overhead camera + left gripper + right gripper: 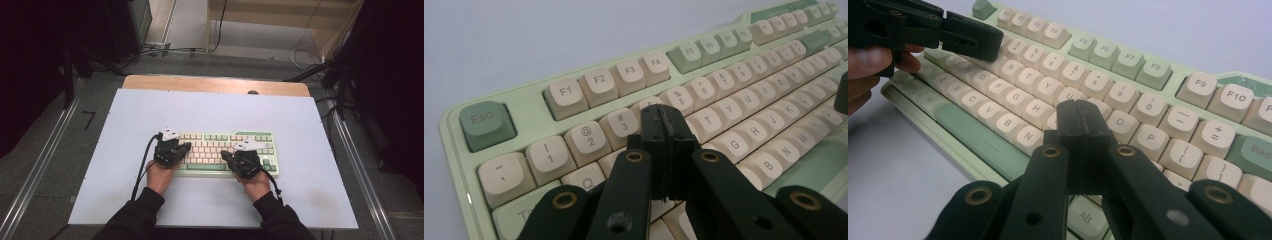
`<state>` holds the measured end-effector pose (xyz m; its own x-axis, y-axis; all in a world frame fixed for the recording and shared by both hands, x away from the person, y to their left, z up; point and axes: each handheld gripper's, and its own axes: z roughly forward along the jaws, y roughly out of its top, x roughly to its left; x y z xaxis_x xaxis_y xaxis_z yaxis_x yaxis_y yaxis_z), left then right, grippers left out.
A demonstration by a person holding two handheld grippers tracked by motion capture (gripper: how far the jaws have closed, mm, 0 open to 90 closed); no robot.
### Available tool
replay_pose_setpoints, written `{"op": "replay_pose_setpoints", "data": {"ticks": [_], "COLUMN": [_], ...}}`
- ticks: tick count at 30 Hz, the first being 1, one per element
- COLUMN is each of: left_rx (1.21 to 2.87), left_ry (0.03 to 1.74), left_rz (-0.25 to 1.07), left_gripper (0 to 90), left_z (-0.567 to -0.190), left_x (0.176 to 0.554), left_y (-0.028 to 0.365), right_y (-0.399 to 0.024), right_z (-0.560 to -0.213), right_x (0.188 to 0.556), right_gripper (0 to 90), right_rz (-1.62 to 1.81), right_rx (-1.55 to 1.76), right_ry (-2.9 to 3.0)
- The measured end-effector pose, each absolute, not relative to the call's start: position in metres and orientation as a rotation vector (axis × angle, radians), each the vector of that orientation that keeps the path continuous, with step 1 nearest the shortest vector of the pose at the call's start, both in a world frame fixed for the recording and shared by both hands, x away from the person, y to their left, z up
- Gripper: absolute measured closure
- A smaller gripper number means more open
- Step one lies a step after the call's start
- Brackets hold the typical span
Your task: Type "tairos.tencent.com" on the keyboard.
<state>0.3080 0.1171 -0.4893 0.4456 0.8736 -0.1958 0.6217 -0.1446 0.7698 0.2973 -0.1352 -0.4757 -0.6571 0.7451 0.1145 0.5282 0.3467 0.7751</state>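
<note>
Over keyboard (225,150): left gripper (186,146) sat at 9 o'clock end, right gripper (226,155) at 4 o'clock, both jaws pinched closed, holding nothing.

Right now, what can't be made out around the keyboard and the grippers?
- Left gripper view: keys under the shut left gripper are hidden; the Tab legend is cut off by its linkage.
- Right gripper view: keys behind the right gripper.
- High view: keyboard legends too small; whether either gripper touches a key.
</note>
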Motion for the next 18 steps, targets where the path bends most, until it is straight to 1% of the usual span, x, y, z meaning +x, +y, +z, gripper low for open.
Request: {"op": "replay_pose_setpoints", "data": {"ticks": [14, 18], "left_rx": [1.878, 1.858], "left_ry": [1.266, 1.261], "left_rz": [0.376, 0.384], "left_gripper": [90.0, 90.0], "left_z": [-0.4921, -0.4909], "left_x": [0.3089, 0.3075], "left_y": [0.1157, 0.1167], "right_y": [-0.1345, -0.1342], "right_z": [-0.476, -0.476], "right_x": [0.2969, 0.2967], "right_gripper": [87.4, 87.4], "right_rz": [1.202, 1.202], "right_rx": [1.14, 1.139], "right_ry": [2.355, 2.356]}}
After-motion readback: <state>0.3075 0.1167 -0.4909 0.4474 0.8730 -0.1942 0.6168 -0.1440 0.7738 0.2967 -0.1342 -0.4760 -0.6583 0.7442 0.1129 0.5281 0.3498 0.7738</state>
